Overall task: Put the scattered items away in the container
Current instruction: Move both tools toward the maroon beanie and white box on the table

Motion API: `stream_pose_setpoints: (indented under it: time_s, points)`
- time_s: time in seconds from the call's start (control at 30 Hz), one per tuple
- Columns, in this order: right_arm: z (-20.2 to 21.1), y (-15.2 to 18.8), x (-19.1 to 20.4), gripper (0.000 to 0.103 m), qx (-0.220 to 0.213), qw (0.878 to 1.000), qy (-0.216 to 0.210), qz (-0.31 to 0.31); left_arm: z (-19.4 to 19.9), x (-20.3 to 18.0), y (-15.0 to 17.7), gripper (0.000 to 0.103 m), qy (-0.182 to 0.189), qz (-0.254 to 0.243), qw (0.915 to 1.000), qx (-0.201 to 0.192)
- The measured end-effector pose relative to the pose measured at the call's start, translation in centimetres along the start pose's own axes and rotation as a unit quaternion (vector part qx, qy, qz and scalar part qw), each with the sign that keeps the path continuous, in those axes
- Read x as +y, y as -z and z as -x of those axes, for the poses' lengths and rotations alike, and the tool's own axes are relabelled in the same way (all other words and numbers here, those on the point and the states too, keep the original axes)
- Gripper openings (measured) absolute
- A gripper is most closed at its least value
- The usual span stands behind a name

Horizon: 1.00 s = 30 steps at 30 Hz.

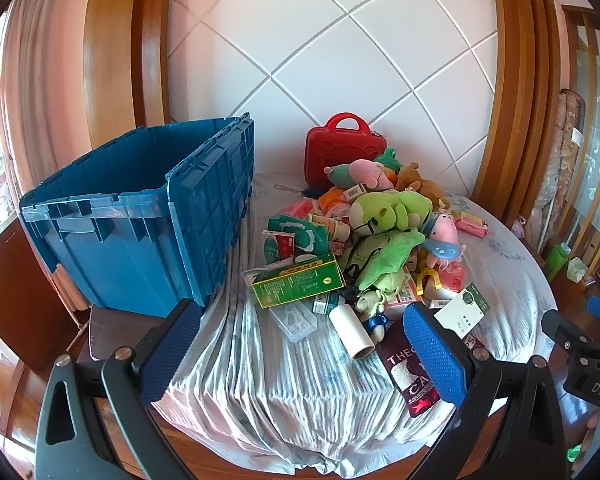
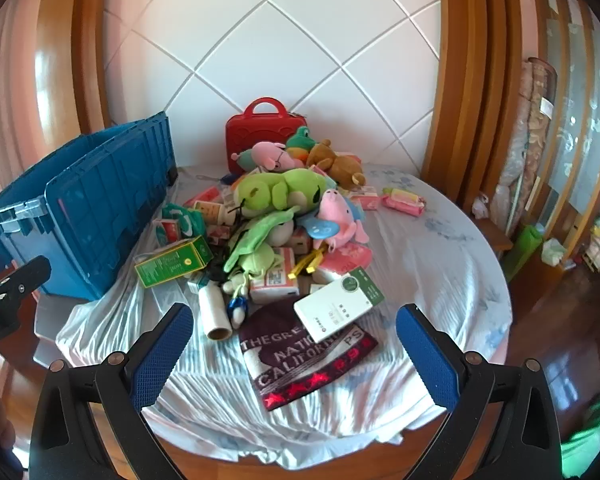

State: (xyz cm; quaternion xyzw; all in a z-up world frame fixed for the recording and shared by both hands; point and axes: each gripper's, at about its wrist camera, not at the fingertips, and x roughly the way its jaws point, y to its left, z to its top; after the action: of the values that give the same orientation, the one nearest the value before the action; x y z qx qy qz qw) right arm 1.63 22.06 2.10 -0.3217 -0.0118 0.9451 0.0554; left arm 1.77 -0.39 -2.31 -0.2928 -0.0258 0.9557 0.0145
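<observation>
Both grippers, left gripper (image 1: 300,360) and right gripper (image 2: 296,356), gape wide, empty. Scattered toys and boxes (image 2: 284,224) lie just right of the open blue plastic crate (image 1: 140,216). Recommend taking the near white cardboard roll (image 2: 214,312) first.

Blue ribbed crate (image 1: 140,216); red case (image 1: 341,152); lime-green plush frog (image 2: 280,192); green box (image 1: 300,284); maroon cloth (image 2: 303,360), white lettering, red stars

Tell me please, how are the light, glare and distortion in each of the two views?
Left wrist view: daylight from the left, glare on the wooden frame, fisheye bends the wall lines, black corners, pile sharp. Right wrist view: same bending, glare on the floor at right, cloth bright, edges slightly soft.
</observation>
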Motion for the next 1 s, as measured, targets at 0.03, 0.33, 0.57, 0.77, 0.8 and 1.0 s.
stream_pose_setpoints:
  time_s: [0.03,0.33,0.57,0.77,0.8,1.0]
  points:
    - [0.0,0.0,0.2,0.103,0.0,1.0,0.002,0.001,-0.1,0.2,0.0,0.103,0.001,0.001,1.0,0.001]
    - [0.1,0.4,0.7,0.103,-0.014,0.999,0.027,-0.015,-1.4,1.9,0.6,0.103,0.017,0.0,0.9998,0.006]
    - [-2.1,2.3,-2.0,0.103,0.021,0.997,0.061,-0.037,-4.2,1.9,2.2,0.103,0.044,-0.006,0.9987,0.024]
    - [-4.5,4.6,-7.0,0.103,0.059,0.992,0.084,-0.077,-7.8,-1.4,3.8,0.103,0.052,-0.031,0.9956,0.071]
    - [-5.0,4.9,-7.7,0.103,0.065,0.991,0.088,-0.078,-8.6,-2.1,4.2,0.103,0.054,-0.031,0.9947,0.082]
    - [-9.7,6.2,-12.0,0.103,0.109,0.99,0.06,-0.069,-13.6,-7.8,6.5,0.103,0.063,-0.028,0.9878,0.14]
